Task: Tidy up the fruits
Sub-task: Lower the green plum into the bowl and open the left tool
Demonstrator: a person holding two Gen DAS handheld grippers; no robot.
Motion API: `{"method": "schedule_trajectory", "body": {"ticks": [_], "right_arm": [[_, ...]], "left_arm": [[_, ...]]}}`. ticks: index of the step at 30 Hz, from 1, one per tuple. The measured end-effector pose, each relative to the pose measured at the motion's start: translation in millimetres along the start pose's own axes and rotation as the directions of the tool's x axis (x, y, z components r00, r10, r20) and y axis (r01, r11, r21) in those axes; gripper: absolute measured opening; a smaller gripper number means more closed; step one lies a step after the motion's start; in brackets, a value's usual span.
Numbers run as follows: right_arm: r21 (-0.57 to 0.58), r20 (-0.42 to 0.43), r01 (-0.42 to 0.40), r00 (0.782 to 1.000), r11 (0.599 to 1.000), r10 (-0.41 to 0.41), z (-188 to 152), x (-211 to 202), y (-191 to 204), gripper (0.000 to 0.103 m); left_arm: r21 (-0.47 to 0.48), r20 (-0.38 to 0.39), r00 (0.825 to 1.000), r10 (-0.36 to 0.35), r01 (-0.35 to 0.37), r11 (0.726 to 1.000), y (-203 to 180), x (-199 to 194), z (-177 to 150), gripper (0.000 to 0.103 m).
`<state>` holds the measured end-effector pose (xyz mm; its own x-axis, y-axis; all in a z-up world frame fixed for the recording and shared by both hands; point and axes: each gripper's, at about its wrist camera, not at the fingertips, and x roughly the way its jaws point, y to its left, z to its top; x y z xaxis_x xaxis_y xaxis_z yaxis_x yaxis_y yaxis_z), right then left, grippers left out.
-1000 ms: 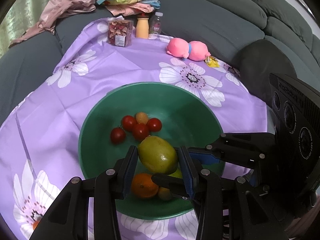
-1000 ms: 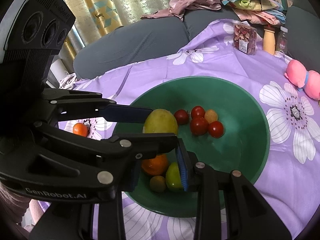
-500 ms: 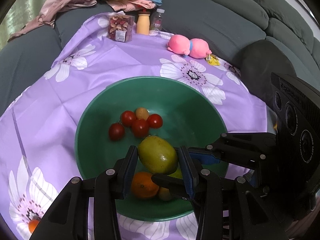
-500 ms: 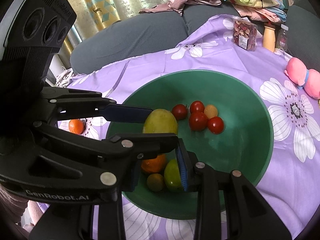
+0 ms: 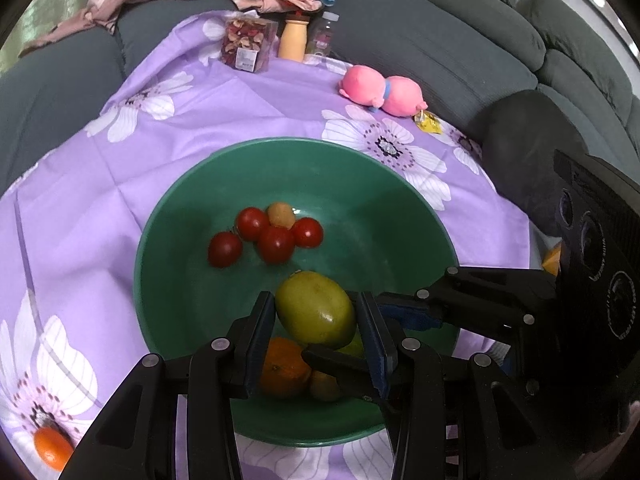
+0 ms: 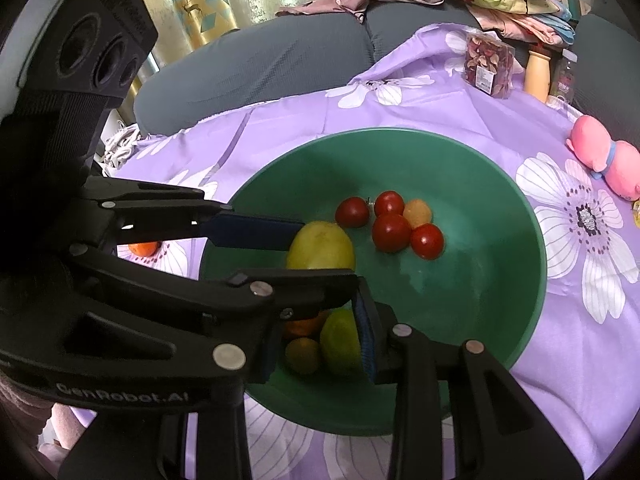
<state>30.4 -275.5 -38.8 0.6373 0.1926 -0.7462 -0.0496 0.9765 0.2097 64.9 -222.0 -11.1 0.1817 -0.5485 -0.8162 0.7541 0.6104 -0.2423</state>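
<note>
- Left gripper (image 5: 316, 316): I have its jaws closed on the yellow-green mango (image 5: 316, 307), one blue pad against each side of the fruit. The mango sits between the fingertips, over the near part of the green bowl (image 5: 168, 216).
- Right gripper (image 6: 320, 340): I see its jaws narrowly apart, with a small green fruit (image 6: 340, 342) between them, against the right-hand pad. I cannot tell whether the left-hand pad presses on it, because the left gripper's finger crosses in front. So I cannot call this a grip.
- Just below the left fingertips, on the bowl's floor: an orange (image 5: 284, 368) and a small yellowish fruit (image 5: 322, 386), touching each other. The right gripper's finger crosses over them.
- Ahead of both grippers, further into the bowl: a cluster of four cherry tomatoes (image 5: 276, 244) with one pale yellow-orange fruit (image 5: 281, 214) at its far edge.
- Outside the bowl, off to the left gripper's left: a small orange (image 5: 50, 448) lying on the purple flowered cloth (image 5: 80, 208).
- Well ahead, beyond the bowl: a pink plush toy (image 5: 382, 90), a clear box of dried pieces (image 5: 246, 46), and a tan bottle (image 5: 294, 38).
</note>
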Motion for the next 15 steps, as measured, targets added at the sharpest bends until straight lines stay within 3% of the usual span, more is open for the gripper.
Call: {"method": "schedule_trajectory", "body": {"ticks": [15], "right_arm": [[-0.026,0.006,0.015,1.0,1.0,-0.015,0.2,-5.7,7.1,0.034]], "left_arm": [[0.007,0.002,0.999,0.046,-0.046,0.999,-4.1,-7.4,-1.6,0.042]]}}
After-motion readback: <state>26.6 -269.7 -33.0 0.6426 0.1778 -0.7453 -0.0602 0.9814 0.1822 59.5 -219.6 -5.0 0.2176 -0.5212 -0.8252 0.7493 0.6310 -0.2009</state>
